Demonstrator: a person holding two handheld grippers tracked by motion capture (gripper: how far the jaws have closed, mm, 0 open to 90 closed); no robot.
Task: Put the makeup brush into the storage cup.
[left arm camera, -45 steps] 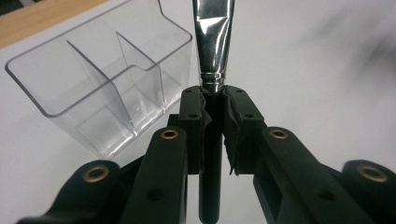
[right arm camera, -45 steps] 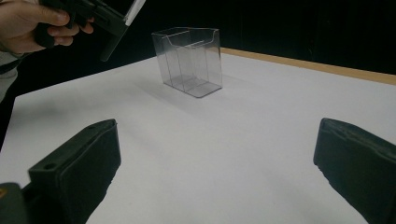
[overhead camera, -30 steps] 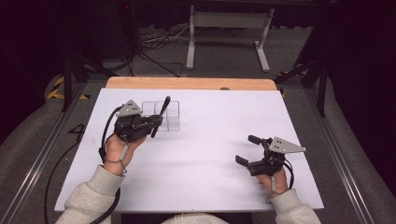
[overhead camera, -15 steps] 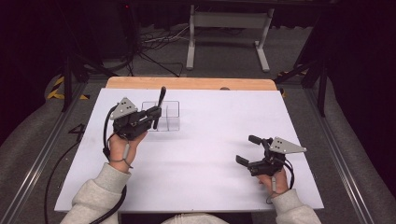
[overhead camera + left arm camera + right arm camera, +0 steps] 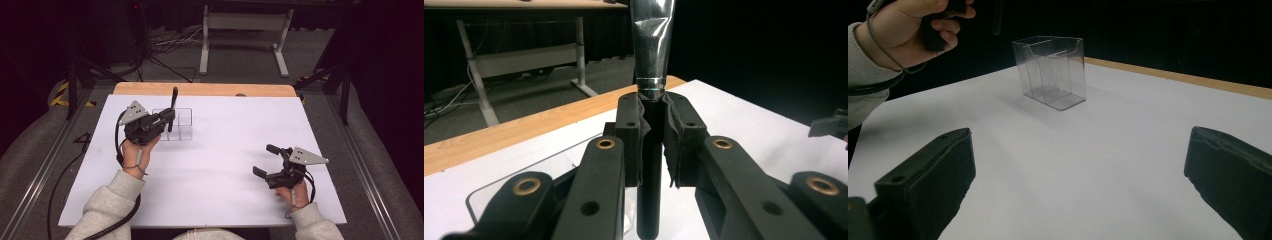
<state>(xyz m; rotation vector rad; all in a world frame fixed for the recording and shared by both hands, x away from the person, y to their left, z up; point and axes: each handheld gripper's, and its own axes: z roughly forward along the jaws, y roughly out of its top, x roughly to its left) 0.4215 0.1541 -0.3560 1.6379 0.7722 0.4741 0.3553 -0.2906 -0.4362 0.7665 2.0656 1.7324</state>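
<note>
Left gripper point(image 5: 161, 120) hovers right over the clear organizer point(image 5: 181, 125), jaws pinching a brush point(image 5: 651, 125) by its black handle, just below the shiny metal ferrule. The brush stands near upright above the organizer, head pointing away from the table point(image 5: 225, 165). It looks light, stiff and slim, and that smooth handle could slip or swivel, so a grip close to the ferrule seems wise. The organizer looks light too and likely to tip if nudged. Right gripper point(image 5: 272, 162) waits well right of the organizer, jaws spread, nothing between them.
</note>
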